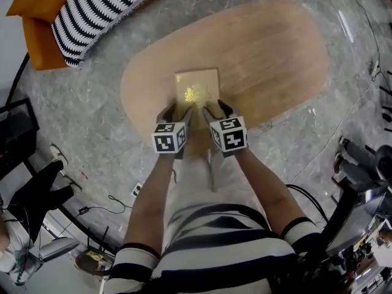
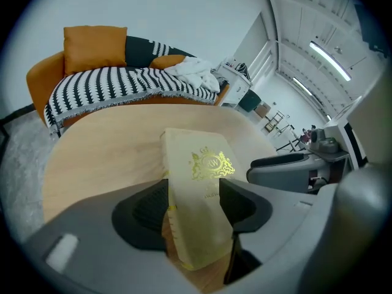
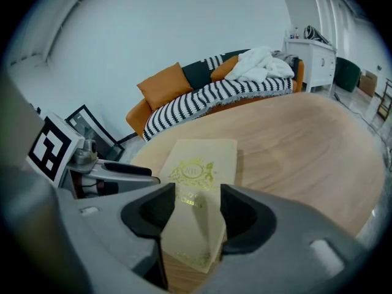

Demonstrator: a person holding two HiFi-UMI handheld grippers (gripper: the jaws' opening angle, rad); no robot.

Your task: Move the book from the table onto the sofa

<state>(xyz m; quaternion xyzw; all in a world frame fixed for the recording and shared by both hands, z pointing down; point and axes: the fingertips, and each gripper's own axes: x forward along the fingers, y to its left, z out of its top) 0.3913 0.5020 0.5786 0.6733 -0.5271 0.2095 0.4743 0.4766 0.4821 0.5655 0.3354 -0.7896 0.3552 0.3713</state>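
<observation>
A pale cream book [image 1: 197, 90] with a gold crest lies flat on the oval wooden table [image 1: 263, 54], near its front edge. My left gripper [image 1: 176, 112] is at the book's near left corner and my right gripper [image 1: 217, 110] at its near right corner. In the left gripper view the book [image 2: 199, 182] runs between the open jaws of the left gripper [image 2: 195, 210]. In the right gripper view the book [image 3: 199, 182] also lies between the parted jaws of the right gripper [image 3: 193, 216]. The orange sofa [image 1: 43, 17] stands beyond the table, at the upper left.
A black-and-white striped blanket [image 1: 98, 11] covers the sofa seat, with an orange cushion [image 2: 95, 46] and a white cloth [image 3: 260, 63] on it. Cables and dark equipment [image 1: 361, 182] lie on the marble floor at right. A white cabinet [image 3: 309, 51] stands behind.
</observation>
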